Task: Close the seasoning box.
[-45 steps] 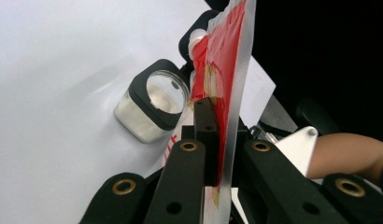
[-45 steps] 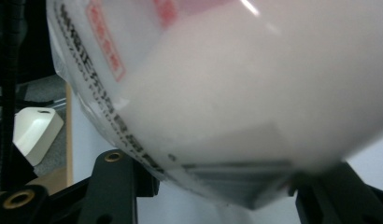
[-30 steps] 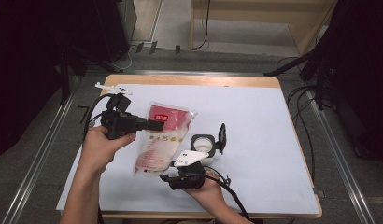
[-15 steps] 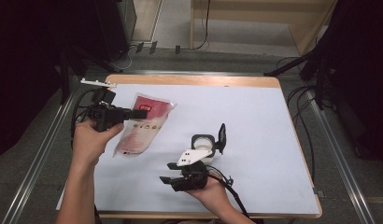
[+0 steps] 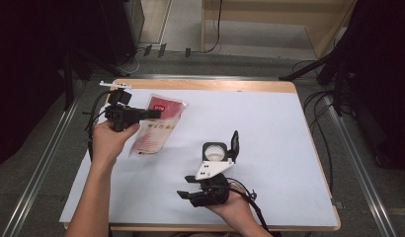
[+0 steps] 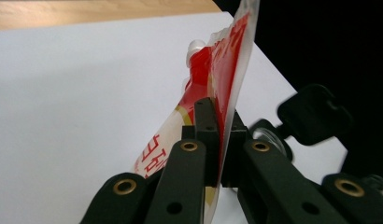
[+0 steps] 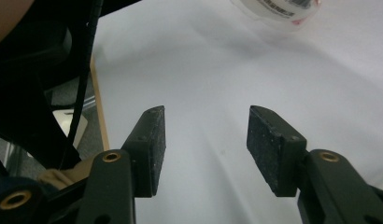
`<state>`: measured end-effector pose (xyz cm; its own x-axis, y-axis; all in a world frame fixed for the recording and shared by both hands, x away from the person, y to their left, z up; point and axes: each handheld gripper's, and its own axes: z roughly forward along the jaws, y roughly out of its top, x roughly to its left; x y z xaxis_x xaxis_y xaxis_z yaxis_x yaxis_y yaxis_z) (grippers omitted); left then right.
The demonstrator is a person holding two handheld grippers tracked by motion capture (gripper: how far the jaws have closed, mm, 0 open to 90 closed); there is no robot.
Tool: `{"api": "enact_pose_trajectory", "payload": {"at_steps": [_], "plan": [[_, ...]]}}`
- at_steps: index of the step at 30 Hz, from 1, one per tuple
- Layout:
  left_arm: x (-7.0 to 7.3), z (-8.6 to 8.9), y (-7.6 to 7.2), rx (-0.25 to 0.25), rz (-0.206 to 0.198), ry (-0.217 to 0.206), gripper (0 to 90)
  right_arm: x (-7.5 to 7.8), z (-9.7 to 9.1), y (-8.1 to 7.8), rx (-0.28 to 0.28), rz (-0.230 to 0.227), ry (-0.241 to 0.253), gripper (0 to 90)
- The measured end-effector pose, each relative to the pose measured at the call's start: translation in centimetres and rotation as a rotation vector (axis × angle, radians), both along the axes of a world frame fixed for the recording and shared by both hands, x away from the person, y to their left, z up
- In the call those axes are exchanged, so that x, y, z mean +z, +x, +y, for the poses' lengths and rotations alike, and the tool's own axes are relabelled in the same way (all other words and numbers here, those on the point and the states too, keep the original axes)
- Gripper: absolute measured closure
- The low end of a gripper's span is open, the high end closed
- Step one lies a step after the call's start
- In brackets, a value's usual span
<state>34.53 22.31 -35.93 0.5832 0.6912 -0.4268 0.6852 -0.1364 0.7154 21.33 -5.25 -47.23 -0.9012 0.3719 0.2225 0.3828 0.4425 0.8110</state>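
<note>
A white table (image 5: 269, 128) bears a red and white pouch (image 5: 158, 126) lying near its far left corner. The left gripper (image 5: 153, 114) has its jaws clamped on the pouch's edge, the film pinched thin between the pads. Nearer the front, the right gripper (image 7: 206, 128) hangs above bare tabletop with jaws partly open, holding nothing.

In the left gripper view the red and white pouch (image 6: 217, 88) runs off the top edge, and its lower part is hidden behind the left gripper (image 6: 221, 135). Its print is too small to read in the high view. In the right gripper view a clear container (image 7: 278, 11) is cut off by the top edge and blurred.
</note>
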Motion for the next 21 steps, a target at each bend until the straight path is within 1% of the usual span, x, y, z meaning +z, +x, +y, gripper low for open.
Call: {"api": "enact_pose_trajectory", "payload": {"at_steps": [2, 3, 4, 5, 6, 7, 8, 10, 11, 13, 14, 16, 18, 20, 21], "plan": [[-0.7, -0.5, 0.2, -0.013, -0.034, 0.028, 90.0, 0.1, -0.7, -0.3, -0.008, -0.016, -0.02, 47.5], [-1.1, -0.7, 0.3, -0.01, -0.048, 0.032, 90.0, 0.1, -1.0, -0.4, -0.013, -0.029, -0.028, 47.5], [-1.4, -0.6, 0.5, -0.006, -0.046, 0.023, 90.0, 0.1, -1.4, -0.4, -0.017, -0.034, -0.029, 47.6], [-1.6, -0.4, 0.6, -0.003, -0.03, -0.011, 90.0, 0.1, -1.7, -0.3, -0.028, -0.029, -0.023, 47.8], [-1.7, -0.3, 0.7, 0.005, -0.029, -0.023, 90.0, 0.1, -1.9, -0.2, -0.038, -0.015, -0.013, 47.8], [-1.6, -0.1, 0.7, 0.008, -0.036, -0.015, 90.0, 0.1, -2.1, 0.0, -0.042, -0.011, -0.008, 47.8], [-1.6, 0.1, 0.6, 0.01, -0.035, -0.018, 90.0, 0.2, -2.2, 0.1, -0.046, -0.003, 0.0, 47.9], [-1.6, 0.5, 0.6, 0.001, -0.028, -0.023, 90.0, 0.2, -2.3, 0.2, -0.046, -0.008, 0.011, 48.0], [-1.6, 0.6, 0.5, -0.001, -0.018, -0.021, 90.0, 0.3, -2.3, 0.3, -0.046, -0.005, 0.01, 48.0], [-1.7, 0.9, 0.4, 0.0, -0.024, -0.027, 89.9, 0.2, -2.3, 0.4, -0.041, 0.001, 0.009, 48.0], [-1.7, 1.1, 0.3, 0.002, -0.016, -0.028, 89.7, 0.2, -2.3, 0.4, -0.041, 0.003, 0.007, 48.0], [-1.7, 1.5, 0.1, 0.004, -0.015, -0.029, 89.1, 0.1, -2.3, 0.4, -0.037, 0.008, 0.003, 48.1], [-1.7, 1.9, -0.1, 0.007, -0.025, -0.027, 88.5, 0.2, -2.3, 0.5, -0.036, 0.009, 0.003, 48.0], [-1.7, 2.3, -0.3, 0.014, -0.024, -0.029, 87.1, 0.2, -2.4, 0.5, -0.04, 0.014, 0.003, 48.0], [-1.7, 2.6, -0.3, 0.003, -0.021, -0.025, 87.0, 0.1, -2.4, 0.6, -0.042, 0.015, 0.003, 48.1]]}}
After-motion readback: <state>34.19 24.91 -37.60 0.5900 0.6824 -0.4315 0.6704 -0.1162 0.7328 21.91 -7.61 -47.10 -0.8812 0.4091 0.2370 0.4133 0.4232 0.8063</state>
